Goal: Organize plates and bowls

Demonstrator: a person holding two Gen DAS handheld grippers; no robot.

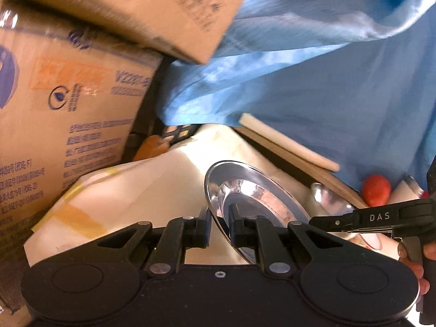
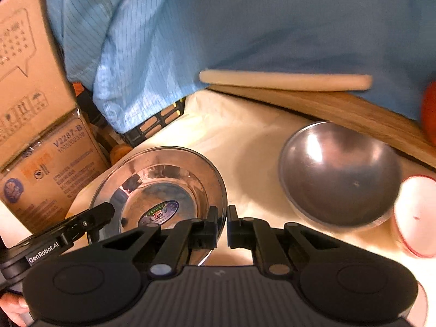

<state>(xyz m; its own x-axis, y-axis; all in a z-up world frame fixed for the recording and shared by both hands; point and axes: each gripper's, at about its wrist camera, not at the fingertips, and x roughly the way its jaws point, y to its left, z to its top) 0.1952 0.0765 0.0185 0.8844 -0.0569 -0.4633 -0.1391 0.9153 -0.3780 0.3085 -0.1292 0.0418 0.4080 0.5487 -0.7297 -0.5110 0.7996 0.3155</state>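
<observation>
A shiny steel plate [image 1: 256, 199] with a sticker in its middle is held up on edge over the cream cloth. My left gripper [image 1: 220, 226] is shut on its near rim. In the right wrist view the same plate [image 2: 160, 185] sits between both tools, and my right gripper [image 2: 223, 226] is shut on its right rim. The left gripper [image 2: 90, 218] holds the plate's left side there. A steel bowl [image 2: 340, 174] lies tilted on the cloth to the right; it also shows in the left wrist view [image 1: 327, 199].
Cardboard boxes [image 1: 68, 103] stand at the left. A person in blue clothing [image 2: 259, 27] leans over the table. A wooden board [image 2: 340, 109] with a pale rolling pin [image 2: 286, 80] lies behind. A red ball [image 1: 377, 189] and a white red-rimmed cup [image 2: 417, 215] are at the right.
</observation>
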